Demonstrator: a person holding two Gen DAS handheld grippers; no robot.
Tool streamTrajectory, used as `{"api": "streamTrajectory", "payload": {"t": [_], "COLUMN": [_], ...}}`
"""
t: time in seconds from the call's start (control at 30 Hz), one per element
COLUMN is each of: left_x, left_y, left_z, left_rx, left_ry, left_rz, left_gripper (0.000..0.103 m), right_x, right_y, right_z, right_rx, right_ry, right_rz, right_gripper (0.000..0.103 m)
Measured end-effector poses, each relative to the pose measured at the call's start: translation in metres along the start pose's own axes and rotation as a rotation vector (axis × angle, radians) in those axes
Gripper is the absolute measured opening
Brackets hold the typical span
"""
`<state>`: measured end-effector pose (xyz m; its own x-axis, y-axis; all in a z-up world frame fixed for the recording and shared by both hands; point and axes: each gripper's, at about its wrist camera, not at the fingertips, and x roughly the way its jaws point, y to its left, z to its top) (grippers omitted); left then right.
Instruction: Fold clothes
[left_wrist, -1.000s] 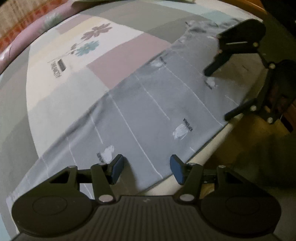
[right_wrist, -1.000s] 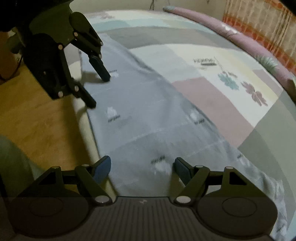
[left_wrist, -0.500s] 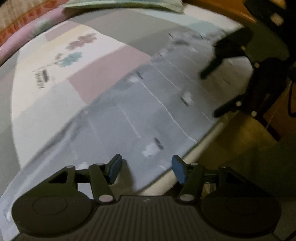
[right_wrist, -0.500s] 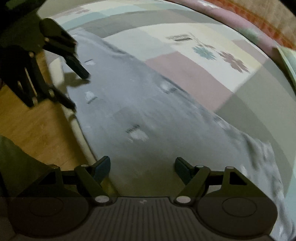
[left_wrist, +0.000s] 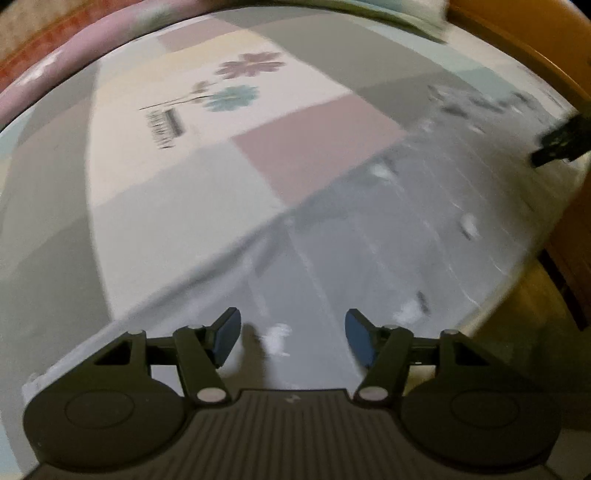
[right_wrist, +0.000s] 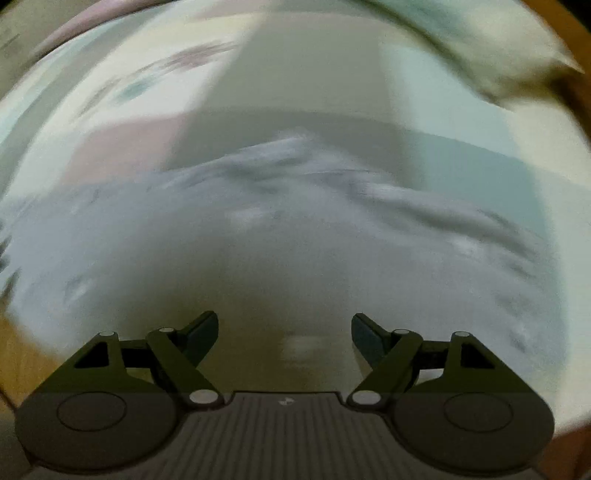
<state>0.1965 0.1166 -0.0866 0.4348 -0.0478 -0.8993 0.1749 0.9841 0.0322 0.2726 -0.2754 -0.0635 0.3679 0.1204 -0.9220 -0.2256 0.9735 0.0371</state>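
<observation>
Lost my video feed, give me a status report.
Left gripper open, empty, low over grey garment. Right gripper open, empty. Garment flat along edge of bed, unfolded. Nothing in the way; right view blurred.

Place: a bedroom in a home, dimly lit.
Bed: a wide bed fills both views, covered by a patchwork sheet (left_wrist: 177, 206) in grey, cream, pink and pale teal blocks.
Print: on the sheet's cream block, two flowers (left_wrist: 240, 81) with a line of lettering beside them.
Far edge of the bed: a pink rolled quilt or bolster (left_wrist: 48, 70), with an orange-red patterned curtain or wall hanging beyond it.
Near edge of the bed: wooden floor (left_wrist: 569, 254), yellow-brown.
Head end: a pale pillow (right_wrist: 491, 55), blurred.
</observation>
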Motion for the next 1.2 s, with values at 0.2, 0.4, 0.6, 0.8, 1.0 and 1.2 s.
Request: {"api": "streamTrajectory", "payload": {"t": [0.2,0.4,0.6,0.8,1.0,1.2], "left_x": [0.011,0.012,0.023,0.024,0.009,0.004], "left_y": [0.022,0.034,0.041,0.048,0.056,0.050], "left_z": [-0.002,0.005,0.006,0.004,0.005,0.000], "left_rx": [-0.109,-0.170,-0.247,-0.272,-0.311,-0.308], "left_ry": [0.054,0.060,0.063,0.036,0.025,0.017], "left_rz": [0.027,0.054,0.086,0.107,0.149,0.144], "left_gripper": [0.066,0.065,0.065,0.069,0.066,0.067], "right_x": [0.012,-0.002,0.028,0.066,0.049,0.039], "right_y": [-0.084,-0.082,-0.047,-0.055,-0.048,0.014], "right_z": [-0.027,-0.008,0.041,0.064,0.075,0.073], "right_rx": [0.267,0.268,0.189,0.237,0.225,0.050], "right_ry": [0.055,-0.020,-0.113,-0.145,-0.132,-0.130], "right_rz": [-0.152,-0.148,-0.123,-0.172,-0.181,-0.034], "right_gripper": [0.082,0.081,0.081,0.087,0.087,0.087]}}
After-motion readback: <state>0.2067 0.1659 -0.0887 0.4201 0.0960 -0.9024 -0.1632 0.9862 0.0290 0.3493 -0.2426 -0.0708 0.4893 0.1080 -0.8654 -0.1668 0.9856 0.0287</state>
